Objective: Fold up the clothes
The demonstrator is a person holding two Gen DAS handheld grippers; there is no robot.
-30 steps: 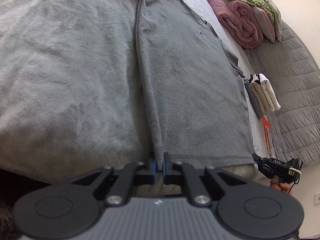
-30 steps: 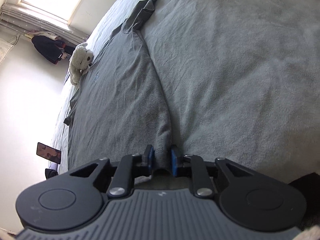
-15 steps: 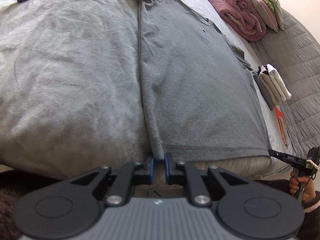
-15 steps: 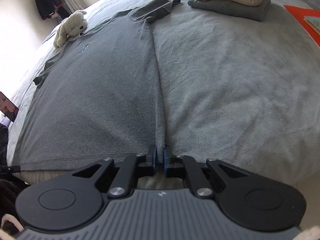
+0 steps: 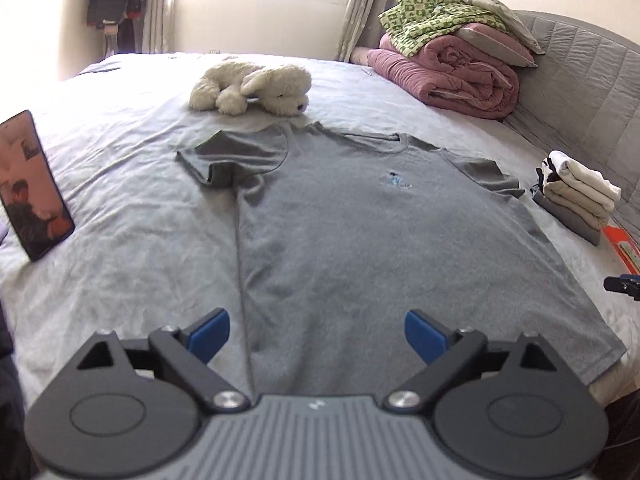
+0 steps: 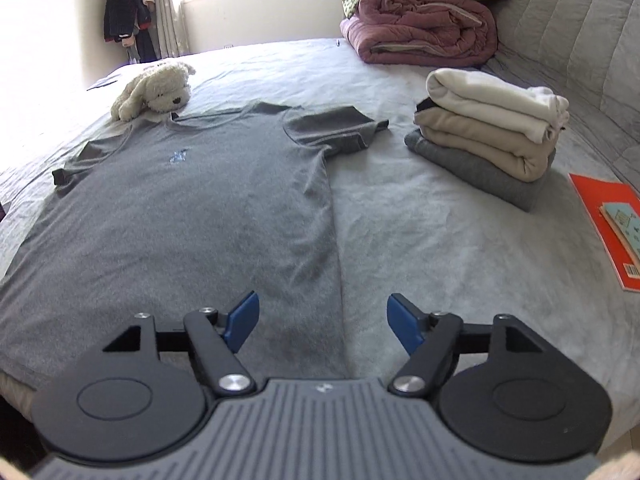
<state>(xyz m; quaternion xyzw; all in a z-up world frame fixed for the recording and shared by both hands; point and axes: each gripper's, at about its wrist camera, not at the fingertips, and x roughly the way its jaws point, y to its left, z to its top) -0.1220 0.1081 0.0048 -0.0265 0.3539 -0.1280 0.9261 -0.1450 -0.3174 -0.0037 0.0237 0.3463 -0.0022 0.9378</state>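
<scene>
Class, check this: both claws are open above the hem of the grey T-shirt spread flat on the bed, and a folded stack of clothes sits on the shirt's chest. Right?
Not quite. The folded stack sits on the bed beside the grey T-shirt, not on its chest, as the right wrist view shows. The left claw and right claw are open.

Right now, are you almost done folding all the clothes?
Partly. Three folded clothes already sit stacked on the bed. The gray T-shirt lies spread flat, not folded at all. Both the left claw and right claw are open and holding nothing. Folding that shirt is what's left.
</scene>
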